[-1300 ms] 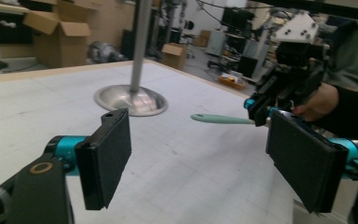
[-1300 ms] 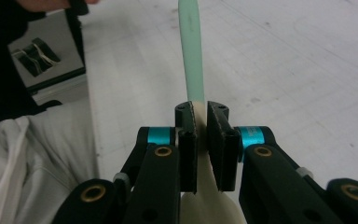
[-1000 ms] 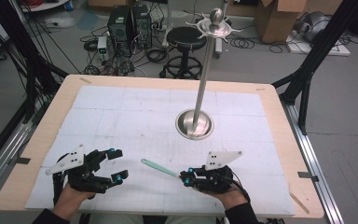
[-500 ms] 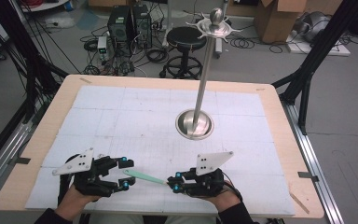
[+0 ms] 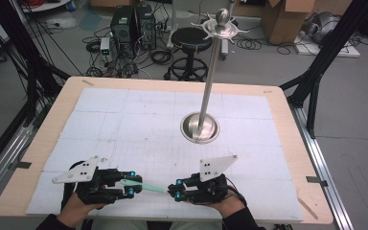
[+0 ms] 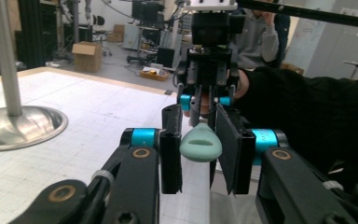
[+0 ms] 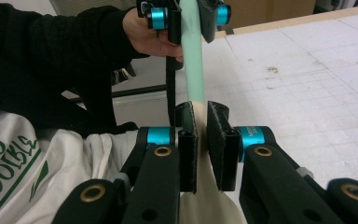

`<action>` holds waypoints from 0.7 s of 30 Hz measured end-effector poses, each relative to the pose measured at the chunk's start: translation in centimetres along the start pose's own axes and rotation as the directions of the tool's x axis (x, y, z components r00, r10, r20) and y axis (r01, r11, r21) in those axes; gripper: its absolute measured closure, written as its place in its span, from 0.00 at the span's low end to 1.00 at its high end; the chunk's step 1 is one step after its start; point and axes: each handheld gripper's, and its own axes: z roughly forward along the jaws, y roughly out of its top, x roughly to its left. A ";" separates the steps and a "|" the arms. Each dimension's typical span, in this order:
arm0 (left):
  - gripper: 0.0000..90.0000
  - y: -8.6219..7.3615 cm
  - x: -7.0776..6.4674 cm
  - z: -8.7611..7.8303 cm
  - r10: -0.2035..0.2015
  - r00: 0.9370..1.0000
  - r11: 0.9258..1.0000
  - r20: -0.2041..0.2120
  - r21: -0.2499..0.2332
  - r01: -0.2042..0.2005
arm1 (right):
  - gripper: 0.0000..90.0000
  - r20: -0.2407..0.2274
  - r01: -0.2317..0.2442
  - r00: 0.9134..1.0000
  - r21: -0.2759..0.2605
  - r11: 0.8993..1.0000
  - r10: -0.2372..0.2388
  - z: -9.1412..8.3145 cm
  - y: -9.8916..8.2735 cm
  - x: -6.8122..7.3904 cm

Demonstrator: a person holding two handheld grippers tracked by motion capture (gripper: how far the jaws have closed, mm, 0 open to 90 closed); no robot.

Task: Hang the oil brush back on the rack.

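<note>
A long mint-green utensil point(image 5: 148, 187) spans the gap between my two grippers near the table's front edge. My right gripper point(image 5: 176, 189) is shut on one end; in the right gripper view the strip point(image 7: 192, 60) runs up from its jaws point(image 7: 201, 130) to the other gripper point(image 7: 191, 14). My left gripper point(image 5: 131, 183) has just been closing its jaws. In the left gripper view the utensil's rounded, slotted end point(image 6: 200, 144) sits between the pads point(image 6: 199, 154) and touches both. The right gripper point(image 6: 205, 100) faces it from beyond.
A tall metal stand with a round base point(image 5: 199, 128) rises at the table's middle right, with a hooked ring on top point(image 5: 222, 28); its base point(image 6: 18, 123) is at the left in the left gripper view. White gridded mat point(image 5: 139, 120) covers the table. Boxes, a stool and cables lie beyond.
The right gripper carried the utensil leftward toward the left gripper. The left jaws, wide open before, have closed around the utensil's free end.
</note>
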 end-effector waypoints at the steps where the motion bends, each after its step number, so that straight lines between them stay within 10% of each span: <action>1: 0.81 0.0 0.0 0.0 0.000 1.000 1.000 0.007 -0.002 0.000 | 0.92 -0.008 -0.003 1.000 -0.003 1.000 0.003 0.1 -0.1 -0.1; 14: 0.84 0.6 -0.4 0.0 0.023 0.999 1.000 0.034 0.005 -0.023 | 0.88 -0.019 0.021 1.000 -0.001 1.000 -0.021 0.3 0.0 0.0; 18: 0.84 0.8 -0.3 0.0 0.008 1.000 1.000 -0.006 0.026 -0.007 | 0.63 0.061 0.019 0.998 0.003 1.000 -0.020 0.4 0.4 0.3; 21: 0.84 1.0 -0.2 0.2 -0.005 0.999 0.999 -0.042 0.035 0.006 | 0.58 0.185 0.099 0.977 0.060 0.993 -0.108 1.1 1.4 1.3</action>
